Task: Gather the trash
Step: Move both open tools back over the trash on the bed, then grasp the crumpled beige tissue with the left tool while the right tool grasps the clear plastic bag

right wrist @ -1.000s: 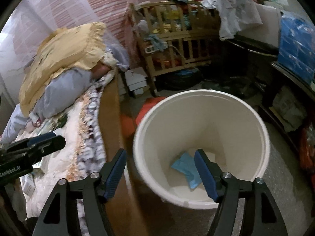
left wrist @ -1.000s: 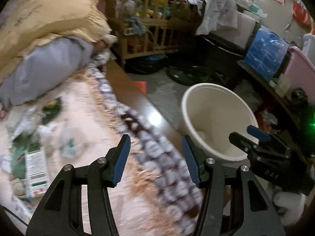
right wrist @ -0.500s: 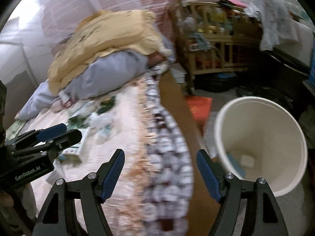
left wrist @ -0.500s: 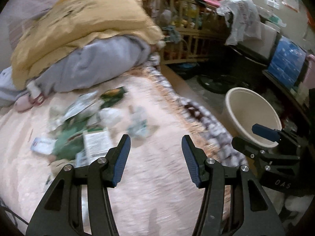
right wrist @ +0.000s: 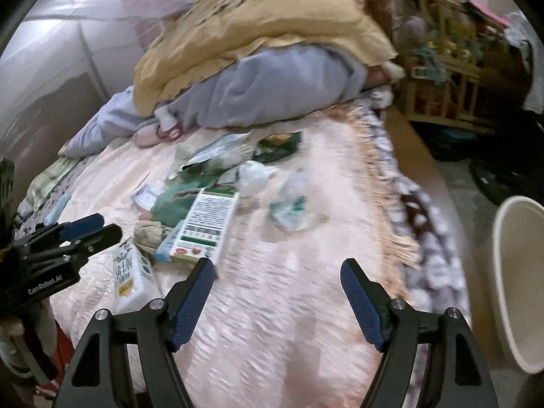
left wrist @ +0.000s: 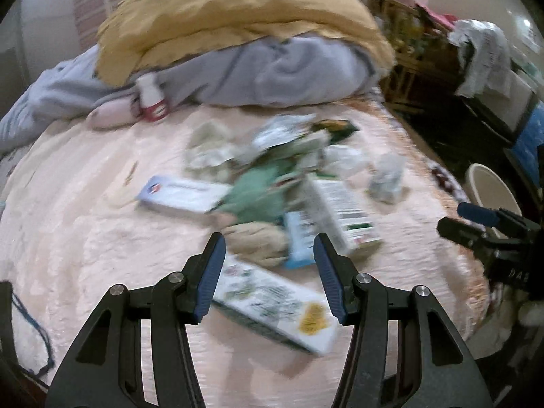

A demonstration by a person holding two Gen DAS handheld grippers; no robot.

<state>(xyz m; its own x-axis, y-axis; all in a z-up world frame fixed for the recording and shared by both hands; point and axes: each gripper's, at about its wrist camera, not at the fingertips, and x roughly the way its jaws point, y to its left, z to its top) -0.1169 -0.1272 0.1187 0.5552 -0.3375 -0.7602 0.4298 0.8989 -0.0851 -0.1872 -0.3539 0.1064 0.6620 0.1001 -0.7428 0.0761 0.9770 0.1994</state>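
Pink bedspread [left wrist: 102, 238] carries scattered trash, a bucket [right wrist: 516, 272] beside the bed. Nearest carton [left wrist: 275, 302] lies flat, pointing lower-right. Left gripper [left wrist: 268, 265] and right gripper [right wrist: 277, 289] gape, empty.

Dim, motion-blurred (fisheye-warped edges).

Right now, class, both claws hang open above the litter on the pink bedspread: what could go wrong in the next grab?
1. The left claw hovers over overlapping cartons; closing may catch the flat white carton and the crumpled beige paper together.
2. The cream plastic bucket stands off the bed's edge, so a loosely held piece could drop short.
3. The small red-and-white bottle may not be trash.
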